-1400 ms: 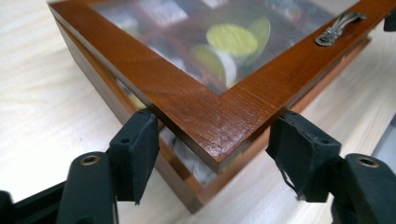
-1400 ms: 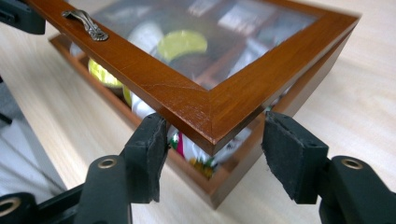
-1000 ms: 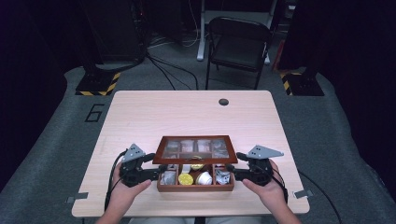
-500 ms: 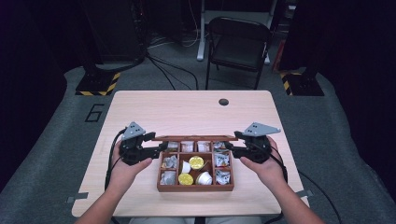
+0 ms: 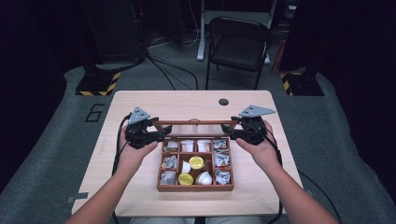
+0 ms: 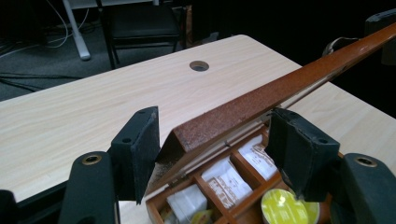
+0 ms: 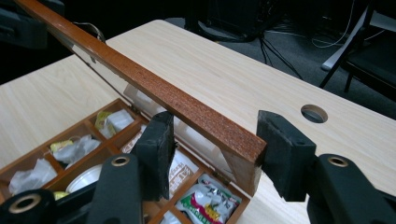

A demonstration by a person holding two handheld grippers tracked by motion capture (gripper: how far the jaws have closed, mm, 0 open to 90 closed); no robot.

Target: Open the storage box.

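1. The pale wooden table (image 5: 140,107) holds the brown wooden compartment box (image 5: 195,186) at its near middle; wide bare tabletop lies beyond the box up to the round cable hole (image 5: 223,101) near the far edge, with narrower strips free at left and right.
2. The box's brown wooden hinged lid (image 5: 194,122), lying nearly flat over the far compartments 1.0 s ago and half raised 0.5 s ago, now stands about upright along the box's far side, so all 12 compartments lie open with their paper packets and yellow-topped cups (image 5: 196,162).
3. The left gripper (image 5: 159,135) has travelled from the box's near left corner to its far left corner; its jaws stand well apart on either side of the lid's left end (image 6: 187,133), and whether the pads touch the wood I cannot tell.
4. The right gripper (image 5: 229,130) has likewise moved to the far right corner; its jaws straddle the lid's right end (image 7: 243,149), wide open, the right pad just beside the corner.
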